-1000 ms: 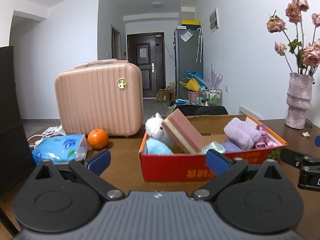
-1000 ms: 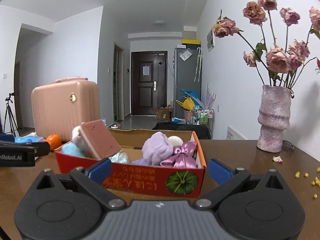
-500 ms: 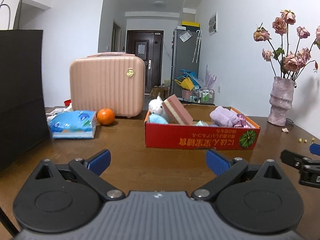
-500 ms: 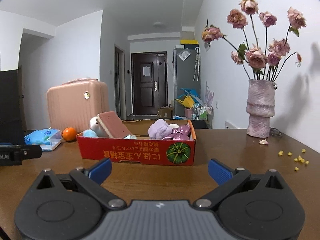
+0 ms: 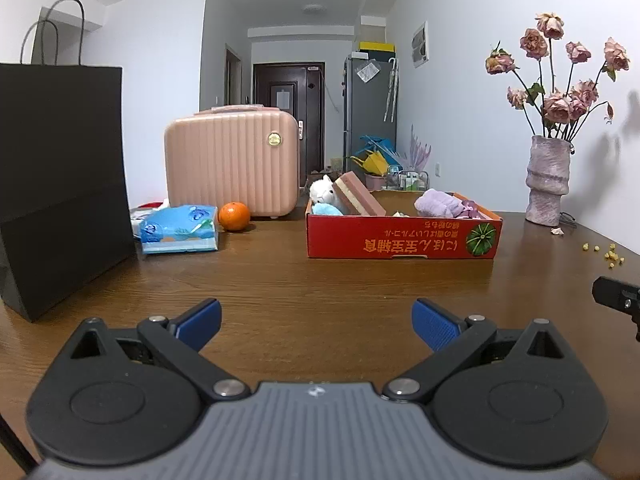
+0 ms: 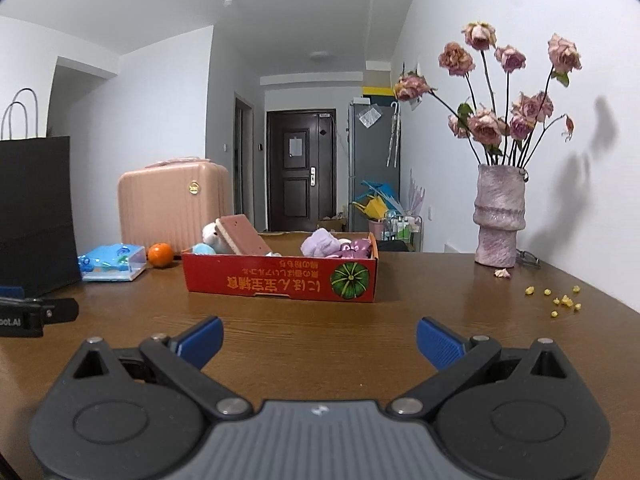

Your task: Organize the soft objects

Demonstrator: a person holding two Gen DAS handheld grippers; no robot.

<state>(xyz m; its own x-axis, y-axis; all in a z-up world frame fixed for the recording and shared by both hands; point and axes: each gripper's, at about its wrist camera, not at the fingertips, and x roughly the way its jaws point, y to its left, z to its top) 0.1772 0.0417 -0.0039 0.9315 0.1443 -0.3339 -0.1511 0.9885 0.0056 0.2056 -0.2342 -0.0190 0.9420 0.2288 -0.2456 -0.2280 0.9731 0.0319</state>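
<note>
A red cardboard box [image 5: 402,237] [image 6: 280,280] stands on the brown table. It holds a white plush animal [image 5: 322,191] [image 6: 211,234], a pink-and-cream sandwich-shaped cushion [image 5: 358,199] [image 6: 244,234], a light blue soft toy [image 5: 326,209], a lilac towel roll [image 5: 434,203] [image 6: 318,243] and a purple bow [image 6: 356,246]. My left gripper [image 5: 316,322] is open and empty, well short of the box. My right gripper [image 6: 319,338] is open and empty, also back from the box.
A black paper bag [image 5: 60,176] stands at the left. A blue tissue pack [image 5: 178,230], an orange [image 5: 234,216] and a pink hard case [image 5: 232,166] sit behind. A vase of dried roses [image 6: 500,216] and yellow crumbs [image 6: 560,300] are at the right.
Both grippers have drawn back from the box toward the table's near edge. The box now looks smaller and farther. Both stay open and empty.
</note>
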